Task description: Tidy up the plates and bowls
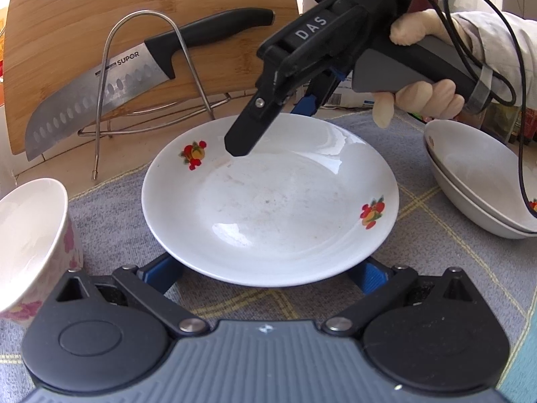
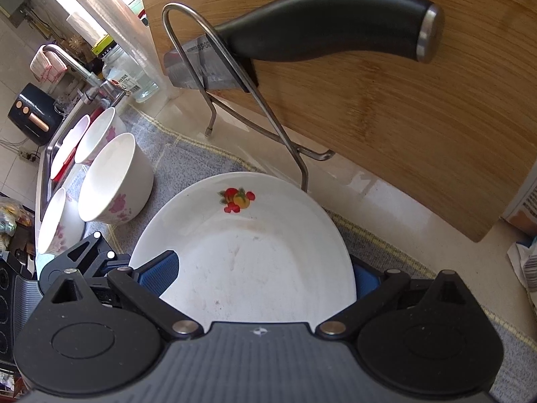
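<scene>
A white plate (image 1: pixel 268 201) with fruit prints lies on the grey cloth (image 1: pixel 110 221). My left gripper (image 1: pixel 265 273) is open, and its blue fingertips (image 1: pixel 161 273) are spread wide at the plate's near rim, partly tucked under it. Held by a hand, my right gripper (image 1: pixel 268 127) reaches in from the upper right and straddles the far rim, one finger over the plate and the other behind it. In the right wrist view the same plate (image 2: pixel 248 255) fills the wide gap of that open gripper (image 2: pixel 261 277).
Stacked white plates (image 1: pixel 480 194) sit at the right. A pink-flowered bowl (image 1: pixel 30 235) stands at the left, with more such bowls (image 2: pixel 114 181) toward the sink (image 2: pixel 50 154). Behind the plate, a wire rack (image 1: pixel 141 67) holds a knife (image 1: pixel 100 94) and a wooden cutting board (image 1: pixel 67 16).
</scene>
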{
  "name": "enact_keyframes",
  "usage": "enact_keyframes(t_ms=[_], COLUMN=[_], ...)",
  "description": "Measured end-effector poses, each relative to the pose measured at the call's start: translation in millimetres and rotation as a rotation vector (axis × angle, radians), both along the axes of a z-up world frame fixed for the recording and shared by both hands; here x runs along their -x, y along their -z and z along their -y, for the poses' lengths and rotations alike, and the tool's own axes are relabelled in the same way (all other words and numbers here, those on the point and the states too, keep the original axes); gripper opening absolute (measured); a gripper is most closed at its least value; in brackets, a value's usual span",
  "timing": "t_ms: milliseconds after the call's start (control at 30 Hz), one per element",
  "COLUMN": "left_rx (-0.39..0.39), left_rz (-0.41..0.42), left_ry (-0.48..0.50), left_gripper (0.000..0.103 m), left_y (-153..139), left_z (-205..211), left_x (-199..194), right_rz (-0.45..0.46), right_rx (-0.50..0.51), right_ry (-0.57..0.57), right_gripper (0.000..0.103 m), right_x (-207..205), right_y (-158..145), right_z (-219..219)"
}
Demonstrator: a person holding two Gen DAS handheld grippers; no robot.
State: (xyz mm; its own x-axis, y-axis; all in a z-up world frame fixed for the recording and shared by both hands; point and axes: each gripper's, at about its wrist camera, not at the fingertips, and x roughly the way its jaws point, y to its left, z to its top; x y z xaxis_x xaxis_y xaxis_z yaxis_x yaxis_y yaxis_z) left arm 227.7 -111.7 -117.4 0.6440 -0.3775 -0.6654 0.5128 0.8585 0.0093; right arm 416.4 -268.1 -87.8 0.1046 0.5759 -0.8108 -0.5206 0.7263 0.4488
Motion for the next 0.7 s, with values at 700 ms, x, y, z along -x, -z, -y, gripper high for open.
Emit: enact_keyframes(t_ms=[700], left_rx=[-0.017], left_rz=[0.005], left_ry=[0.021], left_gripper=[0.103], left_y=[-0.6], left_z=[4.6], left_x=[-1.1], right_rz=[-0.024], right_rx=[0.016], right_ry=[-0.02], right_gripper=[0.101], right_x=[-3.6], right_y=[-0.6], right_z=[-6.2])
